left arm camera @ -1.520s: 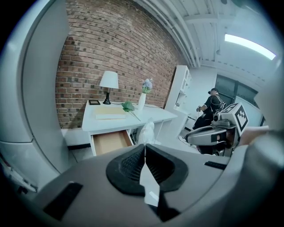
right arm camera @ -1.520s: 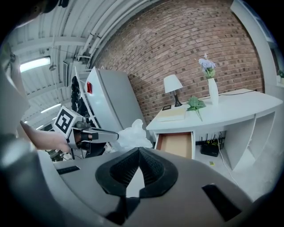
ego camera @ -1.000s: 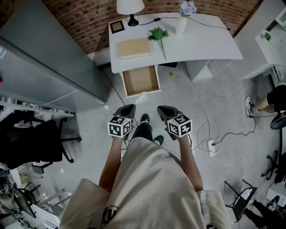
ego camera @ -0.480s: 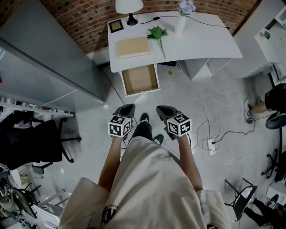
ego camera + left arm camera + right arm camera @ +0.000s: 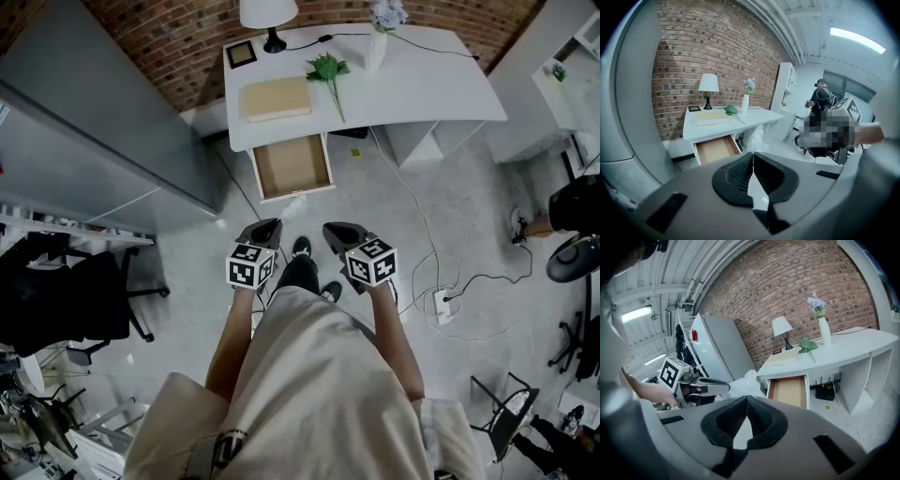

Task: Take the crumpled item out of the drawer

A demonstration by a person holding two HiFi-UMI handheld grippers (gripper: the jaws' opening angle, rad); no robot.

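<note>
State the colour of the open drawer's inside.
Tan, like plain wood: drawer shows best in head view.

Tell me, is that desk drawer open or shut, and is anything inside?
Open and empty: the drawer sticks out from under the desk, and the head view shows only its bare brown bottom.

We saw a white desk [image 5: 422, 84] against the brick wall [image 5: 178, 28], bearing a lamp [image 5: 268, 11], a small framed picture [image 5: 242, 53], a beige book [image 5: 276, 98], a green sprig [image 5: 325, 69] and a vase [image 5: 377, 52] of flowers. A power strip [image 5: 442, 307] lay on the floor [image 5: 469, 216].
</note>
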